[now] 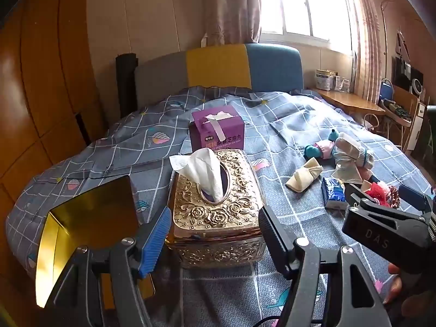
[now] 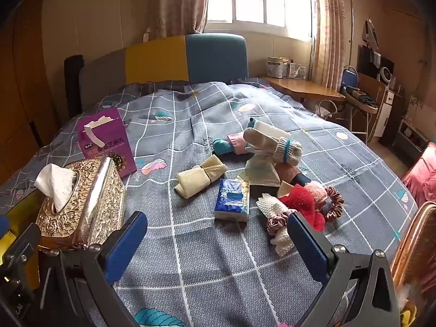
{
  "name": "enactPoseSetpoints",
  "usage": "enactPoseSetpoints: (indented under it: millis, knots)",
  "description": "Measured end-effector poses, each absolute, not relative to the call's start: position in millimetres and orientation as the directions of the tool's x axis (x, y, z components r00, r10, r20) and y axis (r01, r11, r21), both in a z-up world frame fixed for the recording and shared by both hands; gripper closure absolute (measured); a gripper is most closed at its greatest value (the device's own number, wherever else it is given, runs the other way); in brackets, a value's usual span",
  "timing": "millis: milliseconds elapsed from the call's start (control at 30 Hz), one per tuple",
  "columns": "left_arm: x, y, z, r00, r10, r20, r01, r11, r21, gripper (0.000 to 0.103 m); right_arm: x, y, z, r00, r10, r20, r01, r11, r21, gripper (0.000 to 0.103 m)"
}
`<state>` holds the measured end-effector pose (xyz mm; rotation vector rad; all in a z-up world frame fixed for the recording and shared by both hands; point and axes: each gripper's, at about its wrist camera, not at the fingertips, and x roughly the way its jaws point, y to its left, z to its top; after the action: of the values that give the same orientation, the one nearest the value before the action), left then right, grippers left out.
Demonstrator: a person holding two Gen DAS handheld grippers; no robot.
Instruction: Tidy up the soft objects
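- Gold tissue box (image 1: 215,207): directly ahead of left gripper (image 1: 214,235), between its wide-spread fingers; purple carton (image 1: 217,129) behind.
- Right gripper (image 2: 216,237): wide, empty.
- Tissue pack (image 2: 232,200): just ahead of it.
- Rolled cloth (image 2: 200,179), gloves (image 2: 275,143), scrunchies (image 2: 333,201): beyond, ahead-right.

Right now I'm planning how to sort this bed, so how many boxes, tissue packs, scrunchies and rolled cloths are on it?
Boxes: 2, the gold tissue box and the purple carton
Tissue packs: 1, the blue pack
Scrunchies: 2, one dark pink, one pale pink
Rolled cloths: 1, the cream roll
Total: 6
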<state>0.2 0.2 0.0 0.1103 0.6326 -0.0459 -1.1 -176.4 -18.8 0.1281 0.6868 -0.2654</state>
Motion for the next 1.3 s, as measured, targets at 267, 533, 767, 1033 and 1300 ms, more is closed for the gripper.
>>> enactPoseSetpoints:
  millis: [267,533,767,1033,1300]
  knots:
    - [-1,9,-2,0.806,-0.017,-0.592,0.090,0.992,0.093,0.036,-3,-175,-18,0.756,-0.224,-0.616,0.287,0.958,0.003,0.000]
    - [-1,-3,0,0.804,0.009,-0.594,0.075,0.990,0.116,0.036,-6,-175,-14,0.764,-0.218,-0.607,0.285,0.958,0.016,0.000]
    - [-2,1,0,0.804,0.020,-0.594,0.058,0.992,0.112,0.036,-7,-171,-12,0.769,-0.207,-0.604,0.276,0.961,0.023,0.000]
    - [-3,6,-1,0.803,0.025,-0.595,0.048,0.993,0.107,0.036,-8,-169,-10,0.775,-0.205,-0.598,0.272,0.962,0.022,0.000]
    - [-2,15,-2,0.798,0.042,-0.601,0.023,0.995,0.101,0.036,-7,-168,-13,0.771,-0.203,-0.604,0.267,0.963,0.017,0.000]
